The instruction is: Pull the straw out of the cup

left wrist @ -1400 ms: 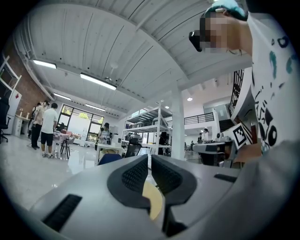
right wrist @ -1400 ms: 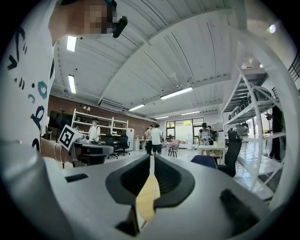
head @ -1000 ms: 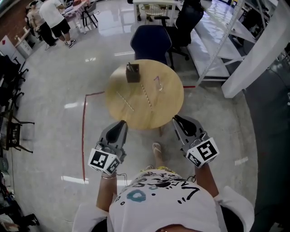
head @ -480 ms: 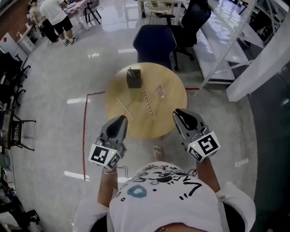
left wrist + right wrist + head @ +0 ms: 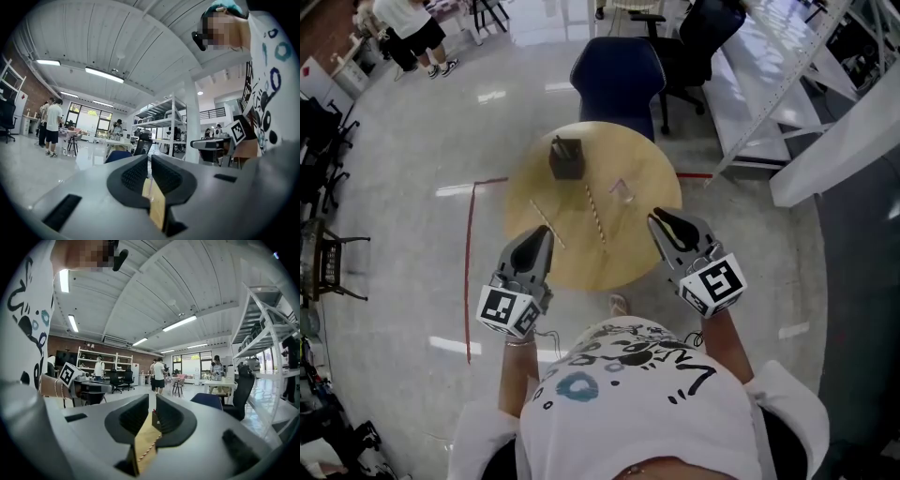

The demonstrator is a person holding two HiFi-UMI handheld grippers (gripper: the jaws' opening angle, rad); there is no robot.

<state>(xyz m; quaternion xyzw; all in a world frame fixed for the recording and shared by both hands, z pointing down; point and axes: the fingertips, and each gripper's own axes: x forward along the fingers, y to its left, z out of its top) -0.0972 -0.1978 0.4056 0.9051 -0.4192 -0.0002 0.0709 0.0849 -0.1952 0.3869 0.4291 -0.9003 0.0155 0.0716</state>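
Note:
In the head view a round wooden table (image 5: 642, 230) carries a small clear cup (image 5: 619, 188); it is too small to tell whether a straw stands in it. A striped straw (image 5: 595, 214) lies flat at the table's middle, and a second straw (image 5: 547, 224) lies to its left. My left gripper (image 5: 543, 233) hovers over the table's near left edge, and my right gripper (image 5: 659, 219) over the near right edge. Both are shut with nothing between the jaws. The right gripper view shows the right gripper (image 5: 153, 399) with the striped straw (image 5: 146, 449) under it. The left gripper (image 5: 150, 159) points level across the room.
A dark box (image 5: 565, 157) stands at the table's far left. A blue chair (image 5: 616, 80) sits behind the table, with a black office chair (image 5: 698, 37) and white shelving (image 5: 787, 75) further right. Red tape (image 5: 471, 272) marks the floor at left. People stand far off at the upper left.
The table has drawn closer. Both grippers, which hung short of its near edge, now reach over it. Their jaws stay shut.

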